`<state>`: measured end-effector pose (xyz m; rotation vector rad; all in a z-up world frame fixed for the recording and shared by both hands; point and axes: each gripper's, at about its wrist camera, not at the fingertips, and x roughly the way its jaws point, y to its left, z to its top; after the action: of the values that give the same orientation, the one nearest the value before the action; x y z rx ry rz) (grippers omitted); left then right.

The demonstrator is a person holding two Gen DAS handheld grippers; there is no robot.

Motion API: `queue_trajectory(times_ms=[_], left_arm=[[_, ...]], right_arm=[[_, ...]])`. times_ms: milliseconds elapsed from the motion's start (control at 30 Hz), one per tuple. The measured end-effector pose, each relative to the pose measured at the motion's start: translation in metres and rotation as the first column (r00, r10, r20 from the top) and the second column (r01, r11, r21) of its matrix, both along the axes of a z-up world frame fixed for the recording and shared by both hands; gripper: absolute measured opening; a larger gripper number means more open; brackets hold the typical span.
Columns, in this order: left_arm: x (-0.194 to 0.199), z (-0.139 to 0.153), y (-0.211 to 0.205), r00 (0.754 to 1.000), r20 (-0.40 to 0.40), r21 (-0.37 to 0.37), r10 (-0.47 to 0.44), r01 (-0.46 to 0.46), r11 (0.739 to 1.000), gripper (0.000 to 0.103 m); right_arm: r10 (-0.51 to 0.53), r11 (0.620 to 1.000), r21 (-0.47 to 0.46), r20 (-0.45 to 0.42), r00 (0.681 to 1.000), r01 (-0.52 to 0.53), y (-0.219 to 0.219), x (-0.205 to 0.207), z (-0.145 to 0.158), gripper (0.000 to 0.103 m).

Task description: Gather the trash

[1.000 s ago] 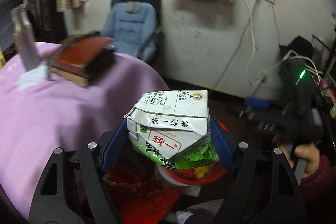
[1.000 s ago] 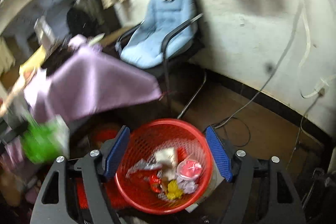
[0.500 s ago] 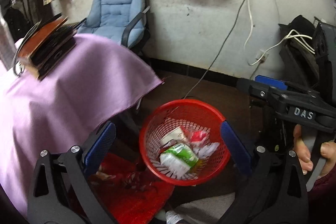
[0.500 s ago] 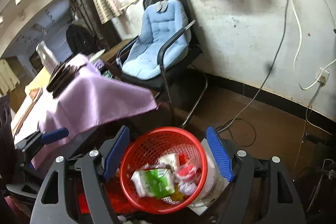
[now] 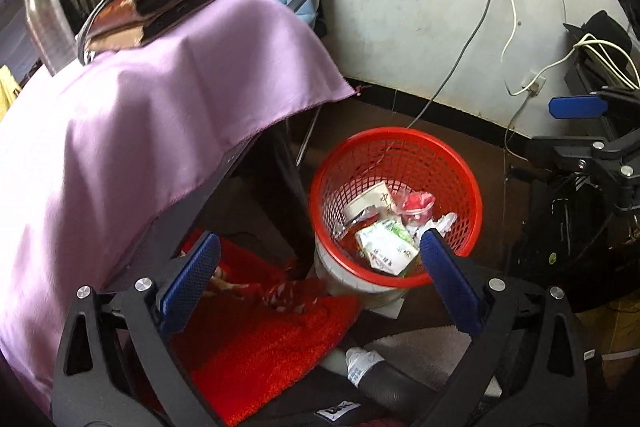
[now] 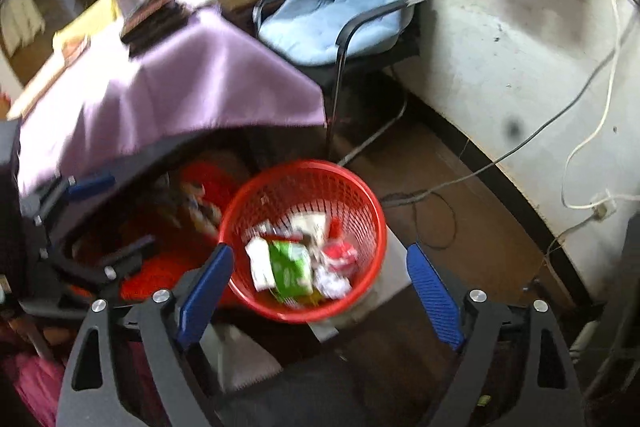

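Purple cloth drapes my bench (image 5: 132, 155); mesh red bin (image 5: 394, 205) on brown floor; left tongs (image 5: 316, 279) spread empty, right tongs (image 6: 320, 291) opening, empty.

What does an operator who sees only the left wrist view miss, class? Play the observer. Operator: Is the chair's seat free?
Observer: Yes. The right wrist view shows the chair with a bare blue seat cushion.
Operator: Is the right claw holding anything?
Observer: No. The right claw has its jaws opening, with nothing between them.
Operator: Anything on the floor behind the basket?
Observer: A black cable loops on the floor beside the basket.
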<state>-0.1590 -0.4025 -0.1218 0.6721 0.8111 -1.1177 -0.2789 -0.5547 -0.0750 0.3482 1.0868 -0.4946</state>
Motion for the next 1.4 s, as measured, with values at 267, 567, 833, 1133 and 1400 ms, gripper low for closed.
queue_trajectory(times_ms=[267, 567, 833, 1133, 1400], left_arm=[[0.004, -0.005, 0.000, 0.999, -0.033, 0.039, 0.035, -0.034, 0.999, 0.096], [-0.005, -0.009, -0.004, 1.000, 0.004, 0.060, 0.028, -0.028, 0.998, 0.096], [-0.006, -0.011, -0.004, 1.000, 0.006, 0.054, 0.018, -0.018, 0.998, 0.096], [-0.007, -0.011, -0.003, 1.000, 0.008, 0.048, 0.014, -0.015, 0.999, 0.096], [-0.010, -0.010, -0.006, 1.000, 0.019, 0.053, 0.008, -0.009, 0.999, 0.096]], right_arm=[[0.107, 0.994, -0.010, -0.072, 0.992, -0.108, 0.005, 0.006, -0.013, 0.087], [0.183, 0.983, 0.019, -0.094, 0.979, -0.182, 0.014, 0.008, -0.029, 0.087], [0.195, 0.981, 0.017, -0.100, 0.976, -0.194, 0.015, 0.010, -0.030, 0.087], [0.200, 0.980, 0.003, -0.108, 0.974, -0.201, 0.015, 0.010, -0.027, 0.088], [0.206, 0.978, -0.002, -0.117, 0.972, -0.208, 0.017, 0.011, -0.027, 0.088]])
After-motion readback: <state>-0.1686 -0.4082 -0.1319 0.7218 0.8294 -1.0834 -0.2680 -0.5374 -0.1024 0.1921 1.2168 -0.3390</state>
